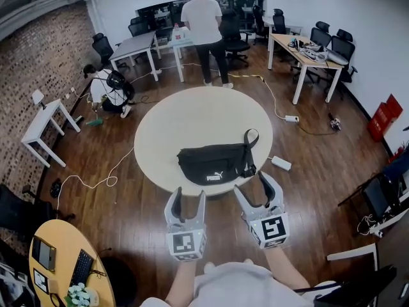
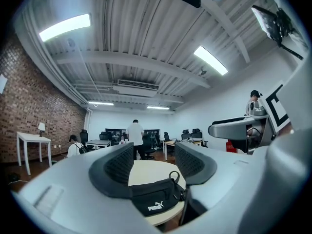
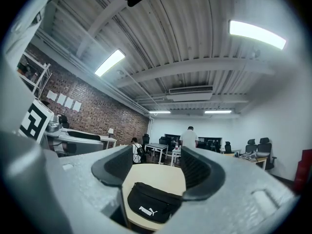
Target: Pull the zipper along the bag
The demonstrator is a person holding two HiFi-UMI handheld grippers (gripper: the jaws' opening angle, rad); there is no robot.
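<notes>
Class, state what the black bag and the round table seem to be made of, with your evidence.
Bag: matte black fabric, probably nylon or polyester; it sags and creases softly. Table: smooth pale top, perhaps laminate or painted wood; even colour, faint sheen.

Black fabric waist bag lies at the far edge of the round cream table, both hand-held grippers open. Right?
No: the head view shows the black fabric waist bag at the near edge of the round cream table; left hand-held gripper and right hand-held gripper are open.

A black bag (image 1: 211,165) lies on the round table (image 1: 192,117), left tool (image 1: 190,194) and right tool (image 1: 252,184) nearby.
</notes>
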